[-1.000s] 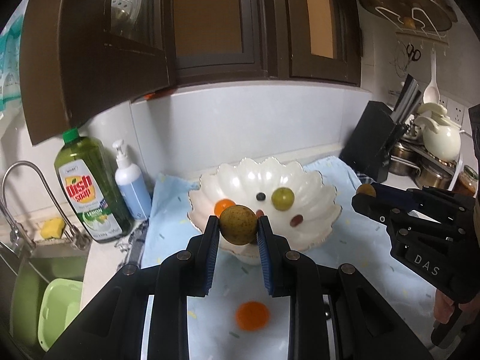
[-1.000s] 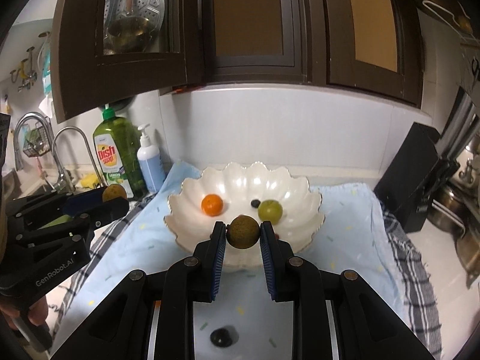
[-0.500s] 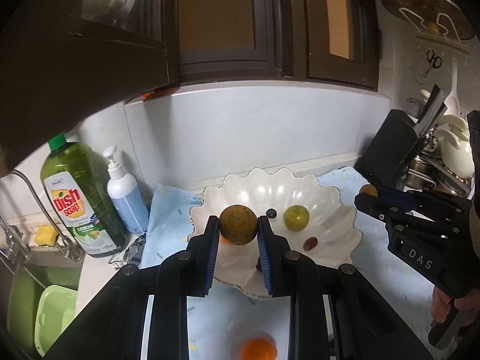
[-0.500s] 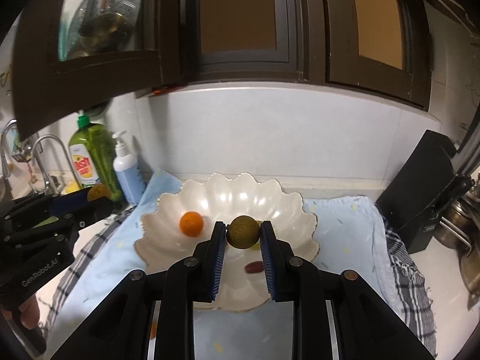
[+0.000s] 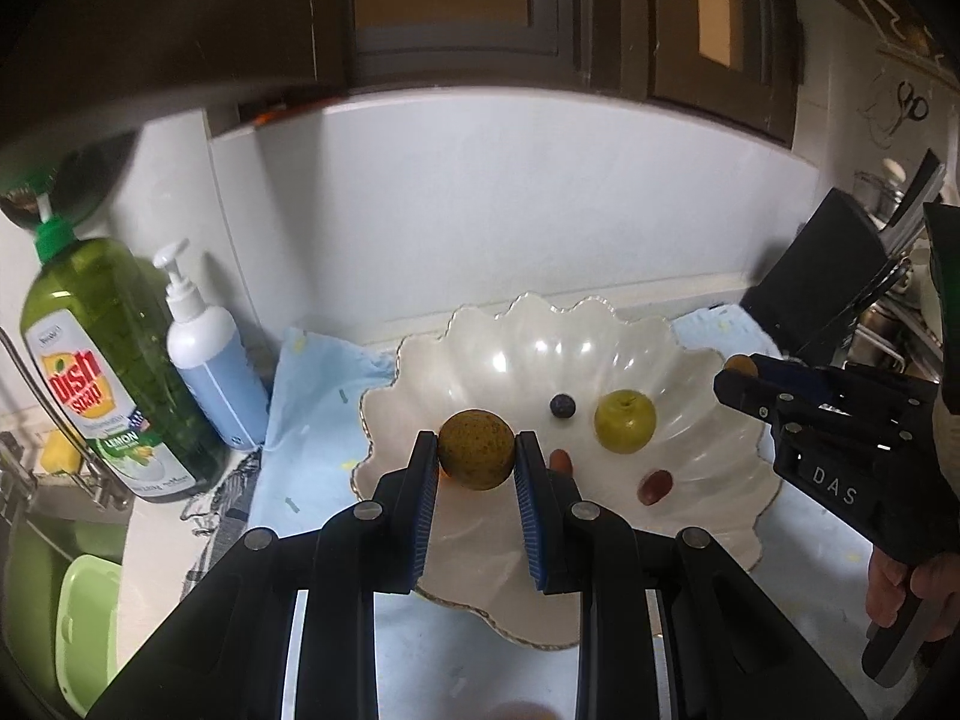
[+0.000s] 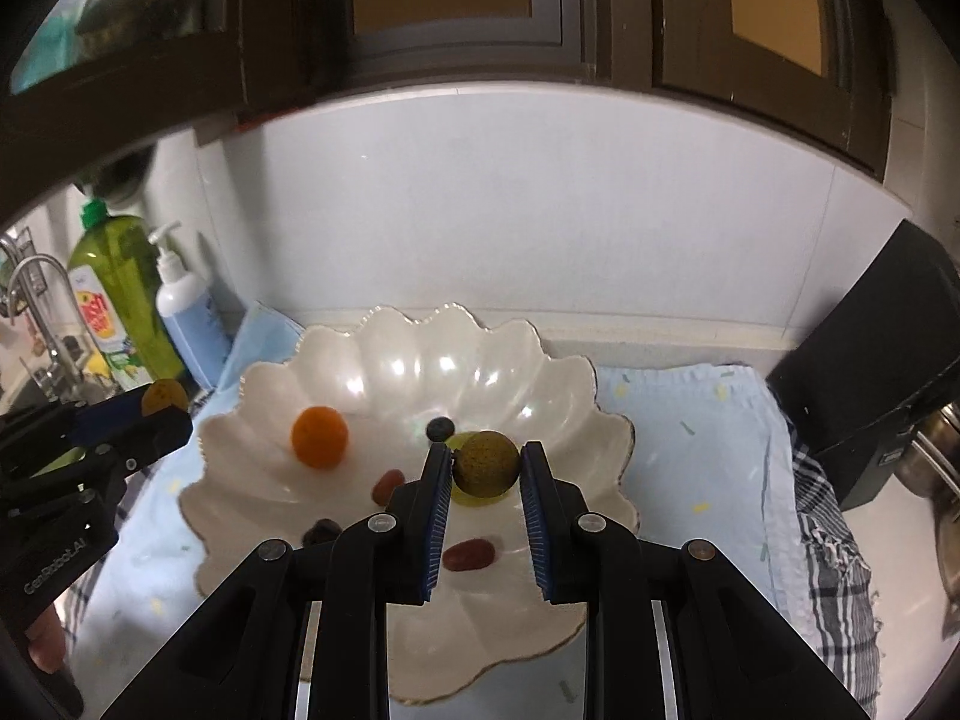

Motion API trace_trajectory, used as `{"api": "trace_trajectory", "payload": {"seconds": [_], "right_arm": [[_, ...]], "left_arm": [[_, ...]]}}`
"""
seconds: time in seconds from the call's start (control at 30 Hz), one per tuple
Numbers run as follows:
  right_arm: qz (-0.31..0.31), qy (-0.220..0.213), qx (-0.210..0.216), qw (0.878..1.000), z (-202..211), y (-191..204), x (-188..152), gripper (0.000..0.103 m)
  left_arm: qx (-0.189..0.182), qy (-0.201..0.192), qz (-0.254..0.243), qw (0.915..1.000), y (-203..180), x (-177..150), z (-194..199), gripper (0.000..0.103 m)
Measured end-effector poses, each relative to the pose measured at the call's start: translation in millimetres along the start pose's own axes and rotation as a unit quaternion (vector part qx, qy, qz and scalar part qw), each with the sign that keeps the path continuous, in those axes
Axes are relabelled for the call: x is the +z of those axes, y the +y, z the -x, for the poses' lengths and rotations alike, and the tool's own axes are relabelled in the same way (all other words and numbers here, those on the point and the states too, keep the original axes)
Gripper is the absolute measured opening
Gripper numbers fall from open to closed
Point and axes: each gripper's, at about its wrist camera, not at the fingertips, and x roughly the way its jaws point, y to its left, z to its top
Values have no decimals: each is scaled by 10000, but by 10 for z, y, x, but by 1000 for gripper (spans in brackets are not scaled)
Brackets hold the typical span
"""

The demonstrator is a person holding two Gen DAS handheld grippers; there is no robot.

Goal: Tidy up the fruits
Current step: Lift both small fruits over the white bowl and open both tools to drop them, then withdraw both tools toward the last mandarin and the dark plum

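Kitchen bench (image 5: 150, 540) carried a pale blue cloth (image 6: 708, 456) under dark wall cupboards, with a sink at the 9 o'clock side. Nearest the left camera, the left tongs (image 5: 477, 450) were pinching a speckled brown fruit (image 5: 477, 449) between their blue pads, held above the near part of a white scalloped bowl (image 5: 600, 342). Nearest the right camera, the right tongs (image 6: 486, 465) were likewise pinching a second brown fruit (image 6: 487, 461) above the same bowl, seen there too (image 6: 420, 354).

Inside the bowl, from near to far in the right view, lay a red grape (image 6: 469, 554), a dark grape (image 6: 321, 531), another red grape (image 6: 389, 485), an orange (image 6: 320, 437) toward 10 o'clock, a green fruit (image 5: 625, 421) partly behind the held one, and a blueberry (image 6: 441, 429).

Beyond the bowl at 9 to 10 o'clock stood a green dish soap bottle (image 5: 96, 372) and a white pump bottle (image 5: 207, 354) just beside it. At 3 o'clock a black knife block (image 6: 888, 360) stood on the bench against the white wall.
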Motion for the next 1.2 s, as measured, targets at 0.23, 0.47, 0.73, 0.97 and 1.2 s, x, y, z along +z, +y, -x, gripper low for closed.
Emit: {"api": "trace_trajectory", "payload": {"seconds": [0.23, 0.47, 0.73, 0.97, 1.2], "right_arm": [[-50, 330, -1, 9994, -281, -60, -36, 25], [-118, 549, -16, 9984, -453, -105, -68, 25], [-220, 619, -75, 9978, -490, -137, -85, 38], [-233, 514, -153, 9983, -355, -132, -117, 47], [-273, 261, -246, 9990, -60, -85, -111, 59]], "left_arm": [[-25, 370, 43, 9993, 19, -65, -295, 26], [-41, 567, 38, 9984, 17, -104, -481, 26], [-45, 575, 70, 9983, 29, -88, -516, 49], [-37, 488, 61, 9988, 27, -77, -412, 60], [-35, 310, 45, 9995, 23, -72, -191, 66]]}}
